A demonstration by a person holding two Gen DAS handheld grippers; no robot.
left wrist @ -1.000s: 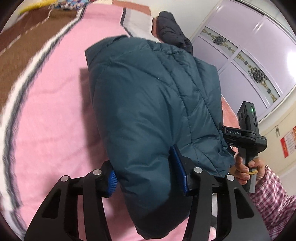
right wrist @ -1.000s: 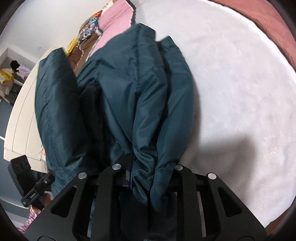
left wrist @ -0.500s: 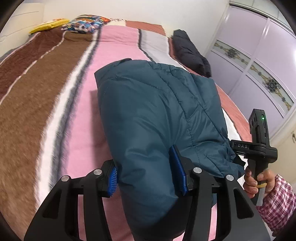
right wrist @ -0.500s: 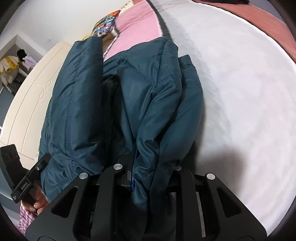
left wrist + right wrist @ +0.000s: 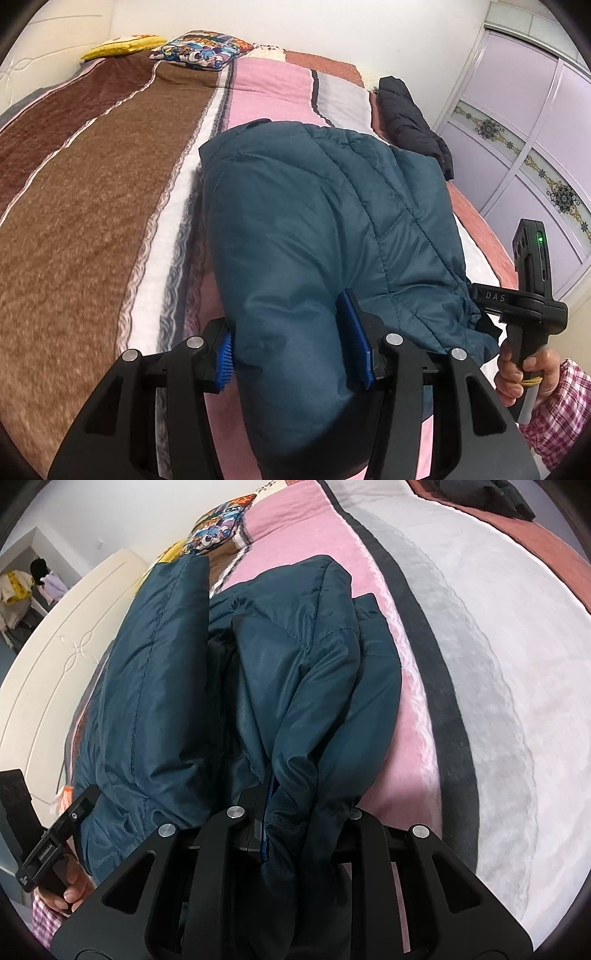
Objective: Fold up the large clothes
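Ahead of you the bed (image 5: 110,206) wears a blanket striped brown, white, pink and grey. At its far end a cartoon-print pillow (image 5: 205,50) lies beside a yellow cushion (image 5: 123,44). A dark padded garment (image 5: 410,118) sits near the far right edge. Lilac wardrobe doors (image 5: 528,122) with ornamental bands stand to your right, and a cream headboard (image 5: 55,657) to your left.

Your right gripper (image 5: 306,827) pinches a bunched fold of the teal padded jacket (image 5: 288,672), which drapes ahead over the pink and grey striped blanket (image 5: 461,635). At lower left, your left hand (image 5: 68,888) grips the other handle beside the jacket's sleeve.
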